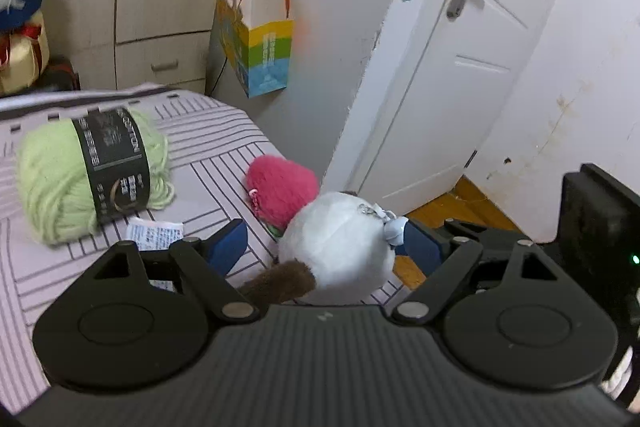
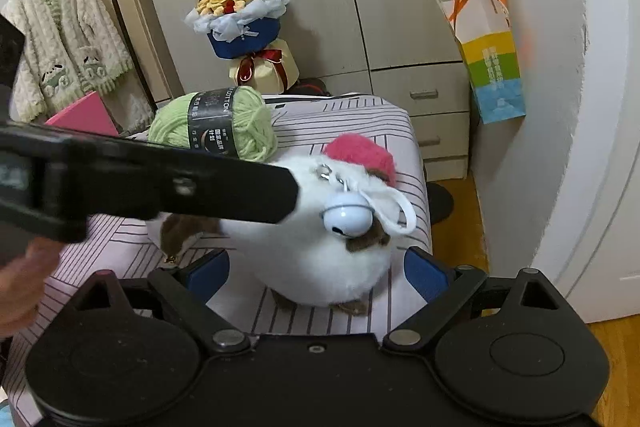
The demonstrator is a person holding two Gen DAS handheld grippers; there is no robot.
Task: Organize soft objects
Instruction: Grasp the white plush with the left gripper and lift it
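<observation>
A white plush ball [image 1: 336,247] with brown patches and a small bell [image 2: 346,215] lies near the right edge of the striped bed cover [image 1: 208,163]. My left gripper [image 1: 326,247] is open around it; the left pad [image 1: 230,245] stands apart from the fur and the right pad sits at its side by the bell. My right gripper [image 2: 316,275] is also open, its blue pads [image 2: 426,277] flanking the same white plush ball [image 2: 312,259]. A pink fluffy heart [image 1: 282,187] rests just behind the ball. Further left lies a green yarn skein [image 1: 84,171].
The bed ends right beside the ball, with wooden floor [image 1: 452,207] below. A white door [image 1: 460,67] and a hanging paper bag [image 1: 260,47] are behind. A bouquet [image 2: 240,15], a cardigan [image 2: 60,39] and a wardrobe [image 2: 360,7] stand beyond the bed. A hand [image 2: 20,287] shows at left.
</observation>
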